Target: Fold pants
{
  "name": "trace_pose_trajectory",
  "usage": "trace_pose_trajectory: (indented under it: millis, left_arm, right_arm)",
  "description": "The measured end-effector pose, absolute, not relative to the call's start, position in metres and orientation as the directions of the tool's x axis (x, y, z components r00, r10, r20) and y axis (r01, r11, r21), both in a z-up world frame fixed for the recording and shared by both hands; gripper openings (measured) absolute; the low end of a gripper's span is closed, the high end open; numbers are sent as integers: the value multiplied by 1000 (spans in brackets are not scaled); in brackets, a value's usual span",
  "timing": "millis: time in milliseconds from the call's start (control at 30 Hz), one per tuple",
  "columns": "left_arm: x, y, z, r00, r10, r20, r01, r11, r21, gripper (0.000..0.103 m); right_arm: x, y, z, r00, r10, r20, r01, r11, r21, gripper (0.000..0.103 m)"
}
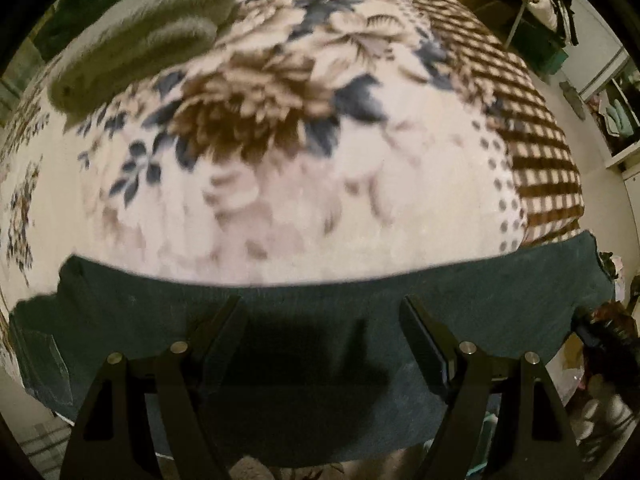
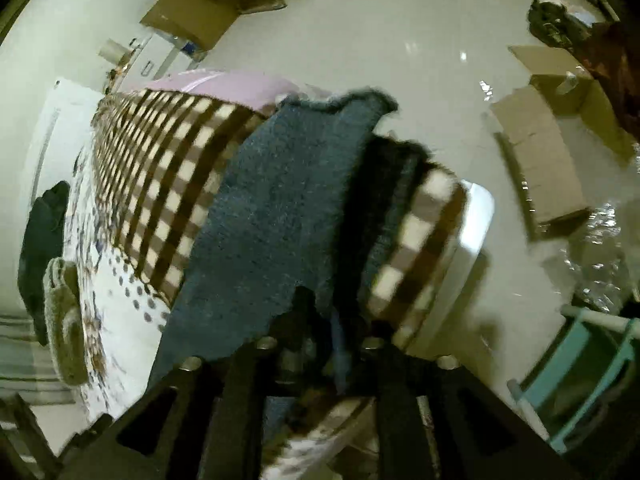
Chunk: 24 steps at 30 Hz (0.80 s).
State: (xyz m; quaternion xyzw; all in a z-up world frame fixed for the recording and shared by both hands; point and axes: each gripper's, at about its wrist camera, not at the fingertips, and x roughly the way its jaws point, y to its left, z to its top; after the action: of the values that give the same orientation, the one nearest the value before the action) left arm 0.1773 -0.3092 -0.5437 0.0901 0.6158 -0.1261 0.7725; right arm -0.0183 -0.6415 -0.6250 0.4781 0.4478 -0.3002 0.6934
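Left wrist view: left gripper (image 1: 322, 312) angled steeply down, jaws apart, gripping nothing, above dark teal fleecy pants (image 1: 500, 288) spread across floral plush blanket (image 1: 280, 184).

Right wrist view: right gripper (image 2: 320, 316) tilted down; jaw state unreadable behind pants (image 2: 276, 216) draped over checked bed edge (image 2: 160, 184).

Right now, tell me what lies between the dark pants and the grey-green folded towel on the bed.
Left wrist view: only bare floral blanket lies between the dark pants and the folded towel.
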Motion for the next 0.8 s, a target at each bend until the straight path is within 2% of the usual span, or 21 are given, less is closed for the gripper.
trace_pose_trajectory:
  millis: [33, 200, 300, 400, 500, 533, 700, 800]
  left_arm:
    - [175, -305, -543, 207, -86, -975, 297, 954, -21, 77]
    - [162, -261, -533, 193, -94, -977, 232, 971, -48, 77]
    - [158, -212, -523, 189, -63, -980, 158, 987, -33, 77]
    - [156, -147, -516, 202, 17, -979, 54, 998, 29, 77]
    - [161, -81, -515, 212, 101, -972, -51, 994, 92, 77]
    - [165, -56, -517, 210, 137, -968, -91, 989, 120, 77]
    - [184, 38, -529, 190, 226, -955, -247, 953, 176, 77]
    - [192, 72, -534, 182, 236, -955, -295, 939, 176, 77]
  right_arm:
    - [-17, -640, -619, 422, 6, -907, 840, 374, 393, 79]
    - [18, -591, -570, 363, 50, -930, 750, 576, 324, 80]
    - [65, -525, -552, 339, 174, -924, 600, 716, 355, 80]
    - [123, -449, -544, 291, 325, -900, 417, 803, 425, 80]
    - [180, -362, -544, 218, 417, -882, 218, 860, 460, 80]
    - [196, -334, -546, 193, 446, -874, 161, 864, 477, 78]
    - [276, -209, -581, 19, 502, -864, -9, 865, 502, 57]
    - [306, -159, -611, -110, 517, -849, -27, 852, 522, 56]
